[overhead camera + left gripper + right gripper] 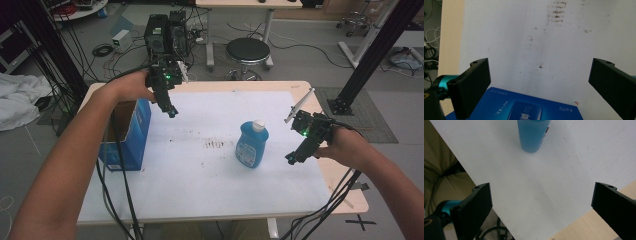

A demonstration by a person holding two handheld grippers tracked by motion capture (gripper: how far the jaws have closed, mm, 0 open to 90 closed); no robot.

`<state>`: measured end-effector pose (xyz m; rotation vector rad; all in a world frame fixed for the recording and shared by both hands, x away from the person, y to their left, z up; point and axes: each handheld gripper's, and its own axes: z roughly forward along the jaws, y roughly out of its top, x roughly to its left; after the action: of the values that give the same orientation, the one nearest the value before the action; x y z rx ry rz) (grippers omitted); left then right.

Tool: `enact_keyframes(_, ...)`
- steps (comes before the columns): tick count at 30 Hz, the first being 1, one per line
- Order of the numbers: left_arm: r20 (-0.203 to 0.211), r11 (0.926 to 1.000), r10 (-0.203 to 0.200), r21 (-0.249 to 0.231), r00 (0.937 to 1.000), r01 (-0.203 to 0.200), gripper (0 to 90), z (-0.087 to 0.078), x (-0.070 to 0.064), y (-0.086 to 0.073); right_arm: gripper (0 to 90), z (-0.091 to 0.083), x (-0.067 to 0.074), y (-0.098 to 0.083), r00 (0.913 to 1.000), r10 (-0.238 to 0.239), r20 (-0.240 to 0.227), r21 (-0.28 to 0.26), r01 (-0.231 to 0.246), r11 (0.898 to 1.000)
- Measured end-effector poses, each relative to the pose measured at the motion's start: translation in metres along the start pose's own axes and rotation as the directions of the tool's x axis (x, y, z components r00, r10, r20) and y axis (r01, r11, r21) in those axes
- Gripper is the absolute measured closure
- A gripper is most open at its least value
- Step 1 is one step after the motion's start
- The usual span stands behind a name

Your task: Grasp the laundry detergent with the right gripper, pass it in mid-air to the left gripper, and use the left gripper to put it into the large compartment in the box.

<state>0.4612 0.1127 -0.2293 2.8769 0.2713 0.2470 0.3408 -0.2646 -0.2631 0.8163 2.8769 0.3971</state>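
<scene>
Both grippers spread wide, empty. Bottle (252,144) upright just left of right gripper (295,156); box (131,132) under left gripper (170,111). Seemingly an approach step; next calls for closing on bottle.

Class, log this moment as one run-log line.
left gripper: open, above blue box | right gripper: open, beside blue bottle | bottle: upright, untouched

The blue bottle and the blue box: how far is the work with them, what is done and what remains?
Nothing looks done yet. The blue bottle stands upright on the white sheet, untouched. The blue box sits open at the table's left edge. In hand: nothing; the left claw hovers open beside the box, the right claw is open, right of the bottle. Grasping the bottle is left, perhaps to put it in the box.
</scene>
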Motion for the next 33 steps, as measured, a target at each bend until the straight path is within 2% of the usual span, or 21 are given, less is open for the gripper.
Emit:
enact_keyframes(6,0.002,1.0000,-0.002,0.002,1.0000,0.002,4.0,0.002,-0.001,-0.001,2.2,0.007,-0.004,-0.010,0.9975,0.071,-0.007,-0.058,-0.071,0.996)
enact_keyframes(10,0.004,1.0000,0.000,0.000,1.0000,0.000,4.0,0.003,-0.001,-0.002,2.2,0.011,-0.005,-0.015,0.9951,0.098,-0.014,-0.087,-0.099,0.991)
enact_keyframes(16,0.005,1.0000,0.005,-0.004,1.0000,-0.005,4.0,0.004,-0.001,-0.001,2.2,0.017,-0.005,-0.021,0.9886,0.148,-0.031,-0.133,-0.150,0.980)
enact_keyframes(27,0.008,1.0000,-0.002,-0.004,1.0000,0.002,4.0,0.005,-0.002,-0.002,2.2,0.030,-0.003,-0.031,0.9804,0.188,-0.057,-0.190,-0.196,0.962)
enact_keyframes(30,0.010,1.0000,-0.001,-0.005,1.0000,0.001,4.0,0.005,-0.002,-0.002,2.2,0.034,-0.001,-0.033,0.9804,0.189,-0.057,-0.202,-0.196,0.960)
enact_keyframes(33,0.008,1.0000,0.002,-0.006,1.0000,-0.002,4.0,0.005,-0.001,-0.002,2.2,0.038,0.001,-0.033,0.9787,0.198,-0.055,-0.235,-0.205,0.950)
